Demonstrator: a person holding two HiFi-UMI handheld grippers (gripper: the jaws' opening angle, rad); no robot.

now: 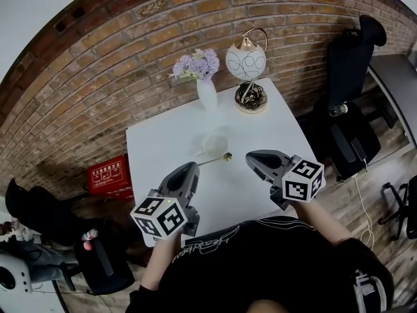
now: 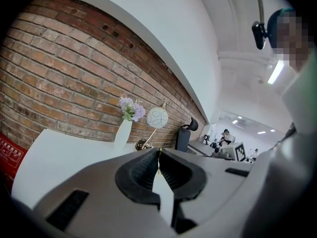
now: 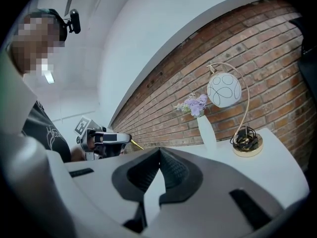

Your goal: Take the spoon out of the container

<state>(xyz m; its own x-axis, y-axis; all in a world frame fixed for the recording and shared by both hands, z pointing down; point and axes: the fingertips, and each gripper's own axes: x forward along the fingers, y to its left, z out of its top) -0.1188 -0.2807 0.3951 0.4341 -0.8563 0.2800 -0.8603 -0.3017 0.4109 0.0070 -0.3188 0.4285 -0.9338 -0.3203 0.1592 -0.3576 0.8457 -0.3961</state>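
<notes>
A thin gold spoon (image 1: pixel 217 160) hangs level just above the white table (image 1: pixel 153 145), its bowl pointing right. My left gripper (image 1: pixel 194 167) is shut on the end of its handle. In the left gripper view only a gold sliver of the spoon (image 2: pixel 158 166) shows between the closed pads. The white cup-like container (image 1: pixel 214 142) stands just behind the spoon, apart from it. My right gripper (image 1: pixel 249 156) hovers to the right of the spoon's bowl, shut with nothing in it. The right gripper view shows the left gripper (image 3: pixel 104 139) with the spoon (image 3: pixel 135 145) sticking out of it.
A white vase of purple flowers (image 1: pixel 207 95) and a globe lamp on a gold base (image 1: pixel 250 100) stand at the table's back edge against the brick wall. A red box (image 1: pixel 105 175) lies on the floor at the left, and a black office chair (image 1: pixel 348 129) stands at the right.
</notes>
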